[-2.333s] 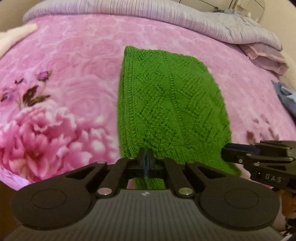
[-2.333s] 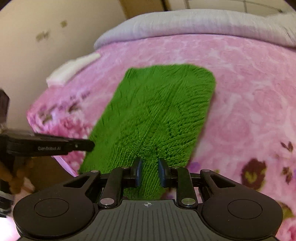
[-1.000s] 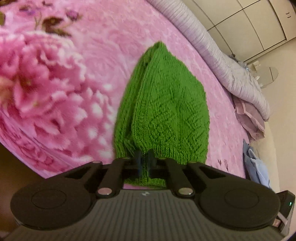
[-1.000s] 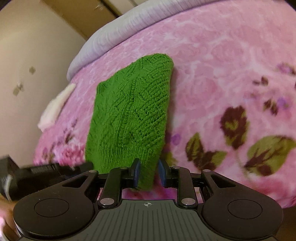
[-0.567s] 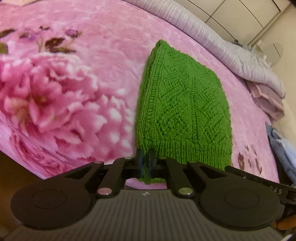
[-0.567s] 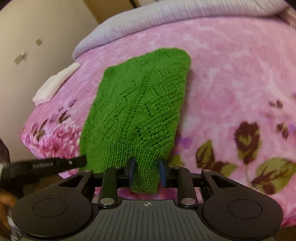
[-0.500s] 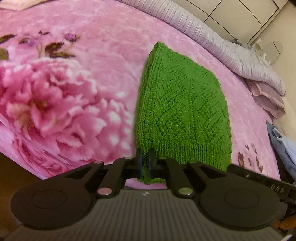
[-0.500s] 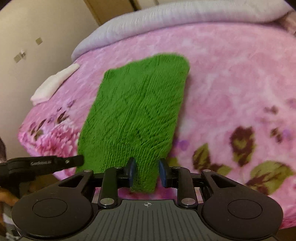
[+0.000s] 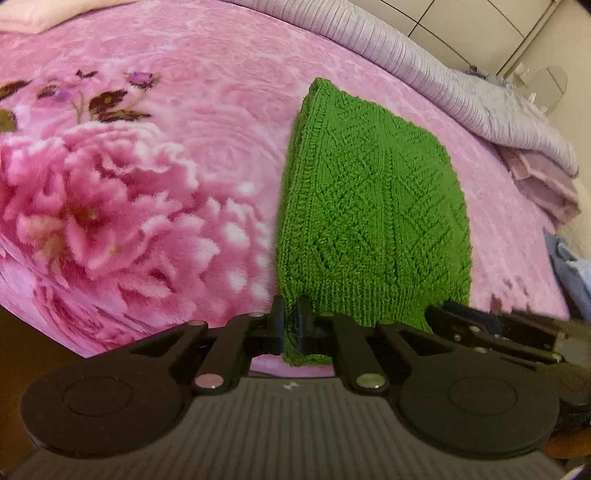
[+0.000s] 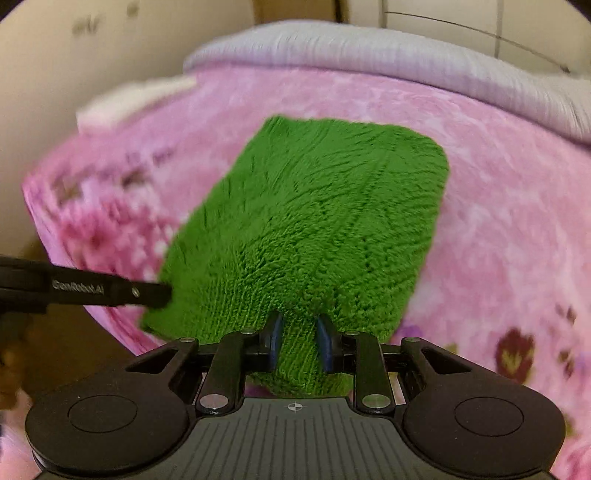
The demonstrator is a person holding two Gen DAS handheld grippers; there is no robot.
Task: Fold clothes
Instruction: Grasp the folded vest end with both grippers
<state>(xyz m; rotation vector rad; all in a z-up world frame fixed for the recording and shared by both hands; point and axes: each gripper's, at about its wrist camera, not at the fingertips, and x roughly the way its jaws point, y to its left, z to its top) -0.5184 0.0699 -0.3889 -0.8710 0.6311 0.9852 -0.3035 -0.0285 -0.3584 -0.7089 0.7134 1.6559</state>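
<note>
1. Bed: pink floral blanket, lilac quilt rolled along the far edge, folded lilac cloth and blue cloth far right.
2. Green knit sweater folded flat on the blanket, near hem at the bed edge.
3. Left gripper: jaws clenched on the hem's left corner.
4. Right gripper: jaws grasping the hem's right corner, knit bunched between them.

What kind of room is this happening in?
Most likely a bedroom. The green knitted garment lies on a bed under a pink floral blanket, a rolled lilac quilt runs along its far edge, and pale wardrobe doors stand behind.
</note>
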